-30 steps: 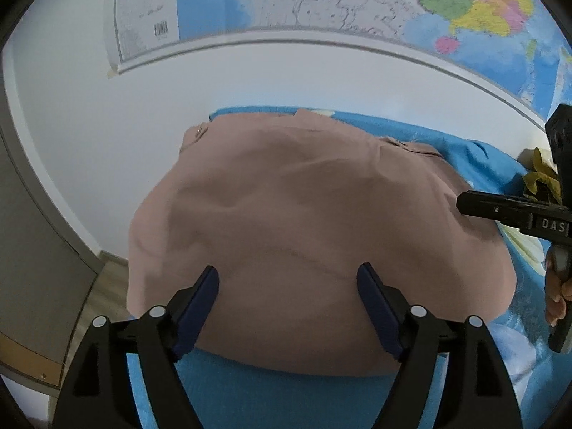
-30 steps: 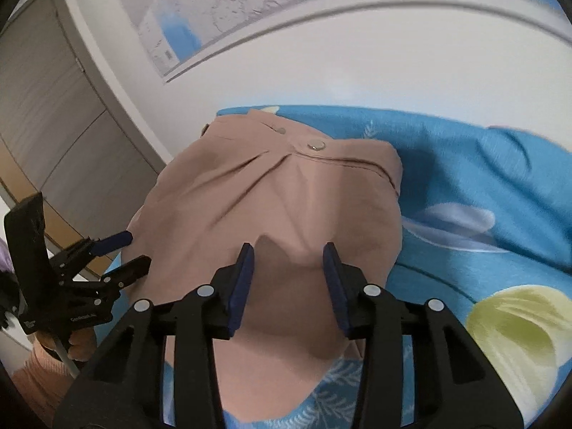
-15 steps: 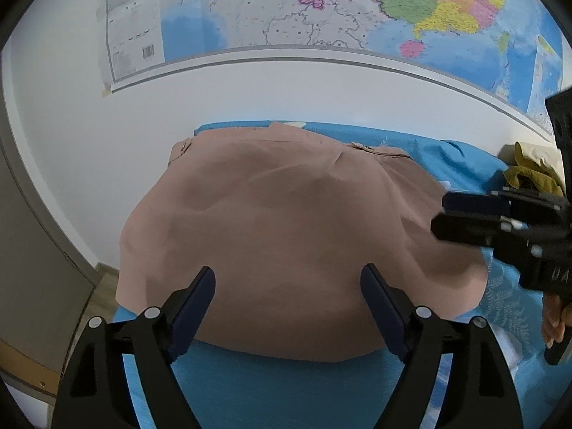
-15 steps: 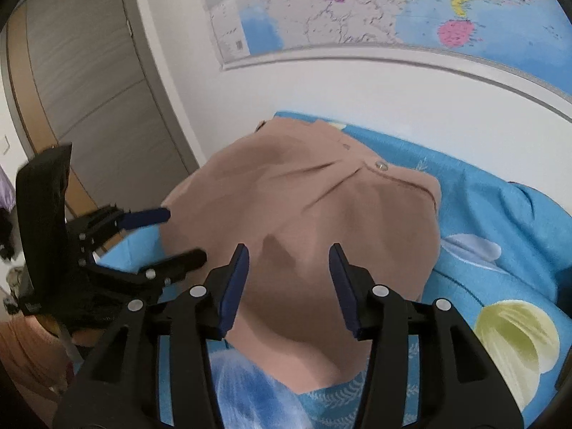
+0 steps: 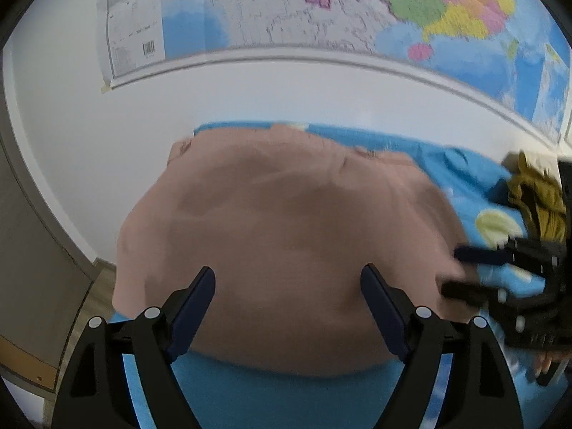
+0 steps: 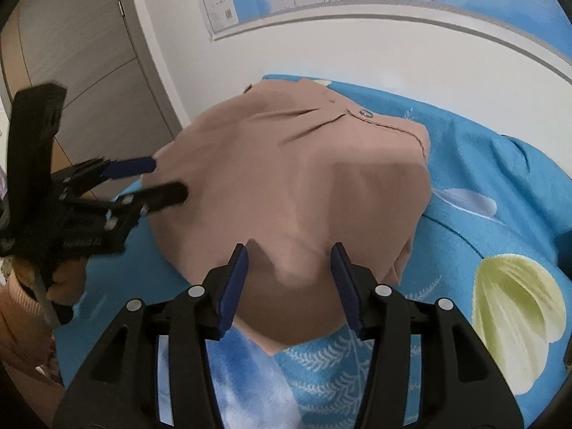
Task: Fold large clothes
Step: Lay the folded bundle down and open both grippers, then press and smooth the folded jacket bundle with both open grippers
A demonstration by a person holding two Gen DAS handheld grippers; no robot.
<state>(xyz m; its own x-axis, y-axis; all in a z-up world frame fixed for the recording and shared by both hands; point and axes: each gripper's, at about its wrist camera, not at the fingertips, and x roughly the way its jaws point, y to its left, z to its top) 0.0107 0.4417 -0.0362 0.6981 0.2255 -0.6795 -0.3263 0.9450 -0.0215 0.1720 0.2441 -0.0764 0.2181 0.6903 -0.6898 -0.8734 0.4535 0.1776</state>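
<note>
A pinkish-tan garment (image 5: 286, 214) lies folded in a rounded heap on the blue bed sheet (image 5: 286, 393); a snap button shows on its far band in the right wrist view. My left gripper (image 5: 287, 271) hangs open and wide over its near edge, holding nothing. Over the garment's (image 6: 304, 178) near right corner, my right gripper (image 6: 290, 250) is open about half wide, with cloth below its fingers but none pinched. Each gripper shows in the other's view: the right gripper (image 5: 455, 271) at the garment's right edge, the left gripper (image 6: 169, 178) at its left edge.
The patterned blue sheet (image 6: 482, 186) runs to a white wall with a map (image 5: 321, 18). An olive-yellow garment (image 5: 536, 196) lies crumpled at the far right. A grey wardrobe door (image 6: 71, 53) stands to the left. A hand (image 6: 68, 279) in a pink sleeve holds the left gripper.
The right gripper has shifted sideways and rolled, and it now sits lower in the left view. Its jaws stand slightly wider. The garment lies as before.
</note>
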